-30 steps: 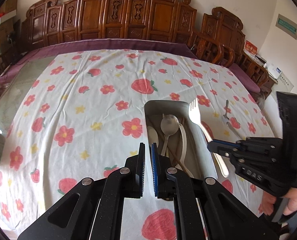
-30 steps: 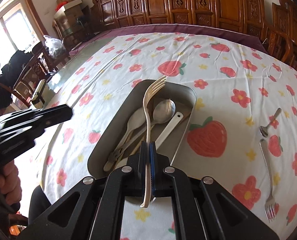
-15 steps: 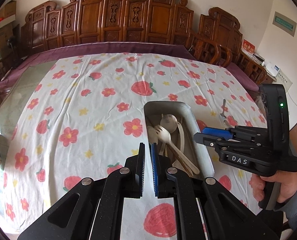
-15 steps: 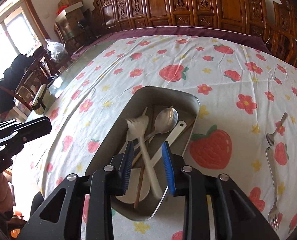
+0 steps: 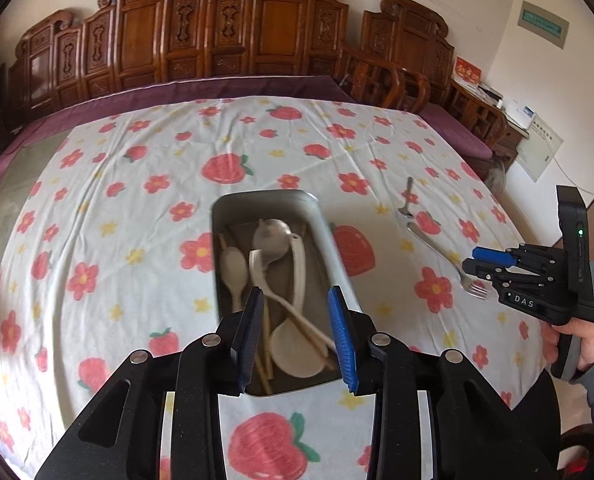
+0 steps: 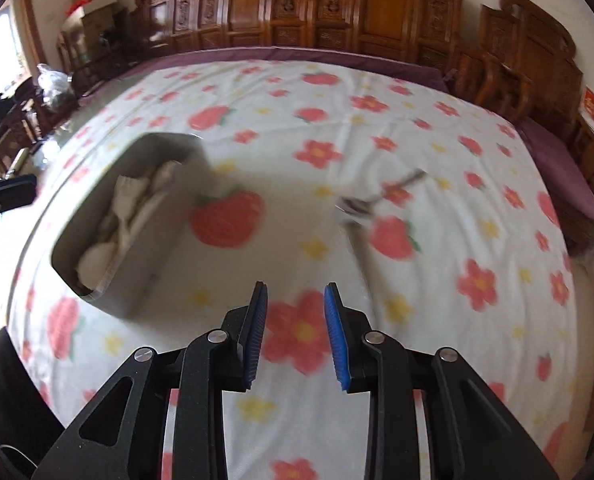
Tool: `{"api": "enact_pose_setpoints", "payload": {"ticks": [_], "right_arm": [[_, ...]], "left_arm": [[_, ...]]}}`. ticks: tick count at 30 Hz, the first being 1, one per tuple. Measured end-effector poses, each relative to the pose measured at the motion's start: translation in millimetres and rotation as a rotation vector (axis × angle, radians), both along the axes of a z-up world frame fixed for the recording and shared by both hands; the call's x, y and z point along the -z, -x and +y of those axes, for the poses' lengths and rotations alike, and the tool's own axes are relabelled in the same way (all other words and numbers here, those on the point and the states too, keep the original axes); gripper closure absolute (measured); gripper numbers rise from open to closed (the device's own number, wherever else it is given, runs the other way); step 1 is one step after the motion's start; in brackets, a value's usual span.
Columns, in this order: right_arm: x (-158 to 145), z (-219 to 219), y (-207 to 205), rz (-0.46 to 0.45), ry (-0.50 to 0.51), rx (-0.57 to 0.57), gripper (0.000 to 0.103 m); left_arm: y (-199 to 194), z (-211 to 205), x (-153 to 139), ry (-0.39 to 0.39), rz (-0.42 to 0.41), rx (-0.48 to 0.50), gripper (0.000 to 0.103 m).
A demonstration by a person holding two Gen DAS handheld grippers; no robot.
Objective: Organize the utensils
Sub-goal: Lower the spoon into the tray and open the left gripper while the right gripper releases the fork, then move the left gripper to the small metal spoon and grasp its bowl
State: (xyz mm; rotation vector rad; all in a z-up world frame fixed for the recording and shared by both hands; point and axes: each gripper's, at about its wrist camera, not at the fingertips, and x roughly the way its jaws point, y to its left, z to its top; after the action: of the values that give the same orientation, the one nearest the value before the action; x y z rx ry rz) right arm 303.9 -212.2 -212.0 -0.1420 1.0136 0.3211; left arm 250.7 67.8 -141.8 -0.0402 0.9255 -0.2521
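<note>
Your right gripper point(image 6: 293, 332) has its jaws spread apart and holds nothing, hovering over bare tablecloth point(image 6: 417, 128) between the metal tray point(image 6: 137, 264) and the two loose pieces of cutlery. Your left gripper point(image 5: 297, 336) is likewise parted and empty, poised above the near end of the tray, where cream-coloured spoons and a plastic fork point(image 5: 269, 276) lie heaped with a steel spoon point(image 5: 273, 236). Still out on the cloth, well apart from the tray on its right, are a metal fork point(image 5: 441, 256) and a small metal spoon point(image 5: 407, 200), lying almost end to end. The right wrist view is smeared, so from there they read only as a greyish streak, and I cannot tell exactly how they are angled. That is the main risk: if you come down on the fork while the picture is this blurred, the fingers may land beside the thin handle and pinch a fold of cloth instead, dragging the cover and shifting the tray. A flat handle on soft fabric probably also tends to slip or pivot when grabbed off-centre. Watch too that you do not nudge the small spoon, which sits just beyond the fork's handle end. Over the tray, your left fingers could snag the piled handles if they dip lower.
</note>
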Motion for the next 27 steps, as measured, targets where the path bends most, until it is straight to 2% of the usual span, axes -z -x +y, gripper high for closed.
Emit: {"api": "enact_pose_setpoints", "payload": {"ticks": [3, 12, 21, 27], "right_arm": [[7, -29, 7, 0.012, 0.002, 0.049, 0.071], [18, -69, 25, 0.019, -0.037, 0.123, 0.071], [23, -79, 25, 0.016, -0.085, 0.111, 0.071], [34, -81, 21, 0.012, -0.095, 0.095, 0.071]], "left_arm": [[-2, -15, 4, 0.003, 0.009, 0.021, 0.062], [-31, -84, 14, -0.006, 0.035, 0.104, 0.062], [-82, -156, 36, -0.021, 0.095, 0.152, 0.062], [-117, -180, 62, -0.038, 0.148, 0.157, 0.062]]}}
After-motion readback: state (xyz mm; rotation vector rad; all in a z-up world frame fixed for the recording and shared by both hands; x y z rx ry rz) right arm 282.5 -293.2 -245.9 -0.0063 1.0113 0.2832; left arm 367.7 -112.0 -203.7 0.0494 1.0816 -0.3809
